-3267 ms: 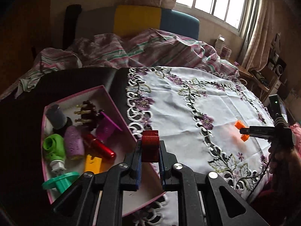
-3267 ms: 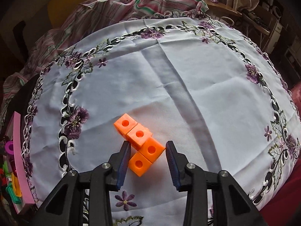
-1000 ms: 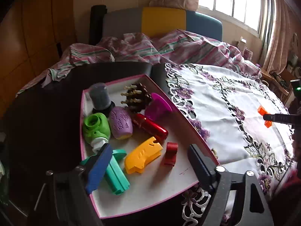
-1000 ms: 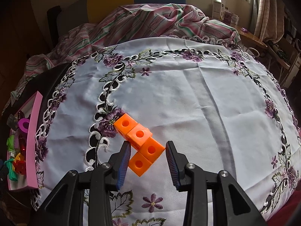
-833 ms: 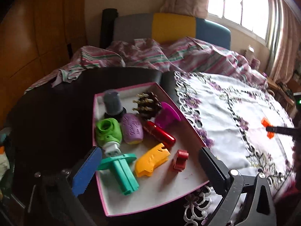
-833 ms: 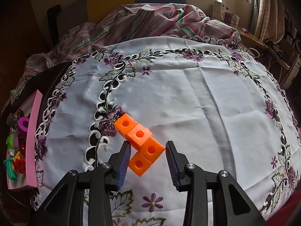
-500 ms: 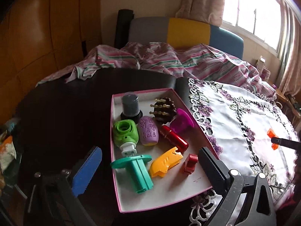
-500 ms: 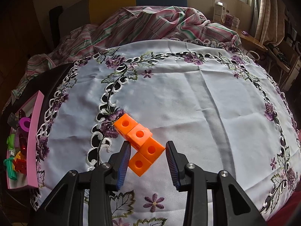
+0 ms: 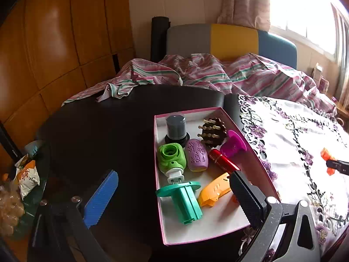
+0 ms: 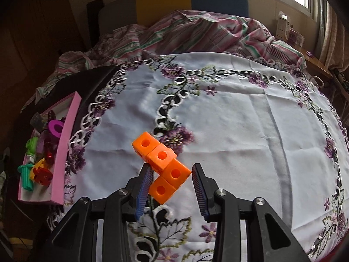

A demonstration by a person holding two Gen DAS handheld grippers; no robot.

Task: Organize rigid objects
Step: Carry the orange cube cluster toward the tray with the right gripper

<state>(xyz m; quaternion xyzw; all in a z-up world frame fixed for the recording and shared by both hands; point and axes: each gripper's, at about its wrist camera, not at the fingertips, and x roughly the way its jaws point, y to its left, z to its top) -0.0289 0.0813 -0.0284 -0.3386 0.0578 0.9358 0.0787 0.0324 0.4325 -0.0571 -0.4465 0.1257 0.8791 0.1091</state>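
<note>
My right gripper [image 10: 171, 187] is shut on an orange piece of linked cubes [image 10: 162, 163] and holds it above the white embroidered tablecloth [image 10: 240, 131]. The piece also shows in the left wrist view [image 9: 326, 154], far right. My left gripper [image 9: 172, 196] is wide open and empty, above the near end of a pink-rimmed box [image 9: 218, 222]. The box holds a teal spool [image 9: 185, 198], a yellow piece [image 9: 214, 188], a red tube [image 9: 222, 160], a green part [image 9: 172, 157], a purple oval [image 9: 196, 158] and several others. The same box [image 10: 65, 144] lies at the left in the right wrist view.
The box sits on a dark round table [image 9: 98, 131], beside the tablecloth [image 9: 294, 135]. A striped blanket [image 9: 218, 74] and a grey, yellow and blue chair back [image 9: 231, 40] lie behind. Bags [image 9: 26, 176] sit at the far left.
My left gripper let go of the small red piece into the box, opened wide and drew back and up. My right gripper carried the orange piece left, toward the box.
</note>
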